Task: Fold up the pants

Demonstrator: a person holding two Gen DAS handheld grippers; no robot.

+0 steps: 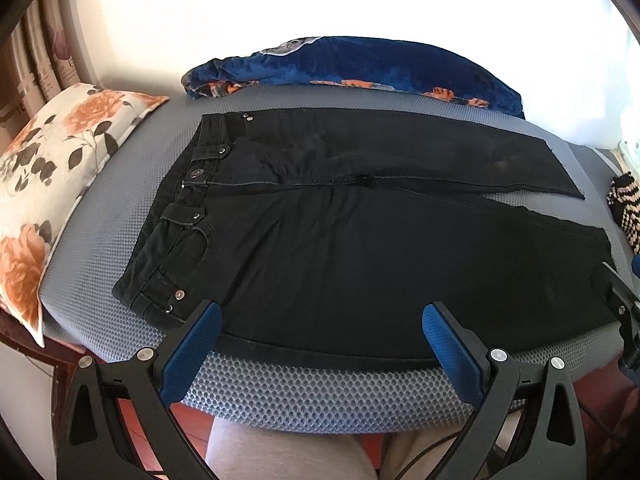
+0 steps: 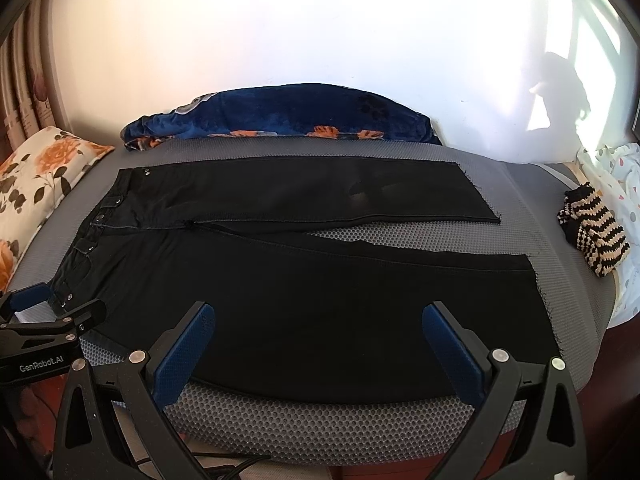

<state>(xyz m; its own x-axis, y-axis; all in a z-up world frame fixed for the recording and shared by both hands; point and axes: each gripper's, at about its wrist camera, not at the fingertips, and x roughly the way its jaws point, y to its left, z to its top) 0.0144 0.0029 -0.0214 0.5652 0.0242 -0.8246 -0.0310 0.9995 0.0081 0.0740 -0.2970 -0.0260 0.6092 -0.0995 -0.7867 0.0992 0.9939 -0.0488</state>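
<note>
Pants lie flat and face up on the grey mesh mattress of the bed, waistband toward the left edge by the floral pillow, both legs running toward the right edge and splitting a little apart near the hems. My left claw hangs over the near edge with its 2 blue pads wide apart, holding nothing, just short of the near outer seam below the waistband corner. My right claw is likewise spread and empty, over the near edge further along the near leg. I judge no fold is made yet, so the first step is to lay the near leg over the far one. To do it well I would bring each claw down on the near seam, the left by the waistband corner with its rivets and the right nearer the hem, pinch only the top leg's 2 layers, lift both ends level, and carry them across to the far edge so seam meets seam. Black denim is stiff and should hold its line, but uneven lift would skew the hems. The folded blue blanket at the far edge and the striped knit at the right edge sit clear of the pants.
</note>
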